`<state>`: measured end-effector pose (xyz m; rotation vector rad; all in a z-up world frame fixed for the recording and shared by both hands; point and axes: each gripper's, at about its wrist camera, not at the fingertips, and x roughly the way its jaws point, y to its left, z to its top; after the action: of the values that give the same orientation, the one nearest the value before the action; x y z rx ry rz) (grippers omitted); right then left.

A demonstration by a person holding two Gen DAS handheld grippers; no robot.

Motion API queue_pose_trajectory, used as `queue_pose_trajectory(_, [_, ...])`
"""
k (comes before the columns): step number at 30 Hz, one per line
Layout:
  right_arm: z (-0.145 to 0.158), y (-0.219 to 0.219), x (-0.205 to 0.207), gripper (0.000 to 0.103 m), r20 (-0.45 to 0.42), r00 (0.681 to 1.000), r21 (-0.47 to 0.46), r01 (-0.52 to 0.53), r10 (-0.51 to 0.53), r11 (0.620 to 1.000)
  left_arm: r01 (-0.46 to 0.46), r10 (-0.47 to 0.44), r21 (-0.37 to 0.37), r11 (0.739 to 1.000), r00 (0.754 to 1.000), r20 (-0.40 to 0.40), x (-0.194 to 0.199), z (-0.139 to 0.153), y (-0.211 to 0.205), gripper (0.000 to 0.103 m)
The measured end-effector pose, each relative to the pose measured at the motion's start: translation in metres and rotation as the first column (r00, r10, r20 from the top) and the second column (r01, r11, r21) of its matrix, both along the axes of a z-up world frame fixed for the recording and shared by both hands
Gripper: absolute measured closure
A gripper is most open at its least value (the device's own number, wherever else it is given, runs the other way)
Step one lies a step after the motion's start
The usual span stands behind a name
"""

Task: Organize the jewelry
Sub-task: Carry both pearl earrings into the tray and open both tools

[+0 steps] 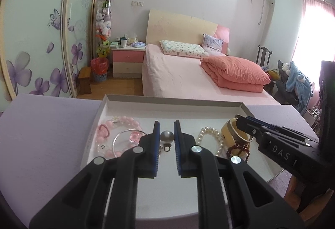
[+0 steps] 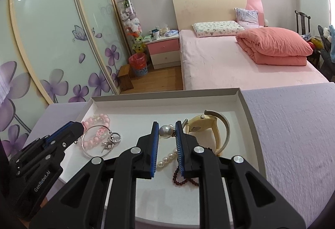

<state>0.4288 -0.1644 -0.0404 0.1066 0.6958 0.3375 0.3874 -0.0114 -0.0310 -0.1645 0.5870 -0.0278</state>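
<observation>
Pearls sit between the fingers of both my claws, inside the shallow white cardboard tray [image 2: 244,101] on the lavender-topped bench [image 2: 293,128]. My left claw [image 1: 166,131] stands narrowly parted around a single grey pearl with a small ring fitting [image 1: 166,137]; whether the pads touch it I cannot tell. My right claw [image 2: 166,131] is likewise narrow, its pads just beside the large bead of a white pearl strand [image 2: 166,131], contact unclear.

To do this step well, I judge I should close slowly and squarely on each round bead, since it could squirt out sideways, then lift straight up so the strand trails free of the dark red bead string [image 2: 184,178] beneath my right finger.

That strand's long axis runs from the claw tips back toward me. Right of it stands a cream-and-silver open cuff bangle [image 2: 215,130]; left lie pink bead bracelets [image 2: 98,120] and a thin silver hoop [image 2: 92,145].
</observation>
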Motion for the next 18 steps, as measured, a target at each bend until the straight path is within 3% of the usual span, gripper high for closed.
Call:
queue_pose_trajectory(4, [-0.003,0.001,0.005,0.085,-0.026,1.0,0.012,0.003,-0.002,1.0,0.003,-0.003,-0.003,1.0,1.0,-0.012,0.004,-0.005,-0.002,0.089])
queue_pose_trajectory(8, [-0.002,-0.004,0.006,0.06,-0.026,1.0,0.034,0.012,-0.011,0.999,0.009,-0.009,-0.007,1.0,1.0,-0.019,0.007,-0.008,-0.002,0.089])
queue_pose_trajectory(18, [0.004,-0.019,0.003,0.059,0.002,0.997,0.041,0.082,-0.082,0.996,0.019,-0.018,0.007,1.0,0.999,-0.034,0.012,-0.016,-0.003,0.088])
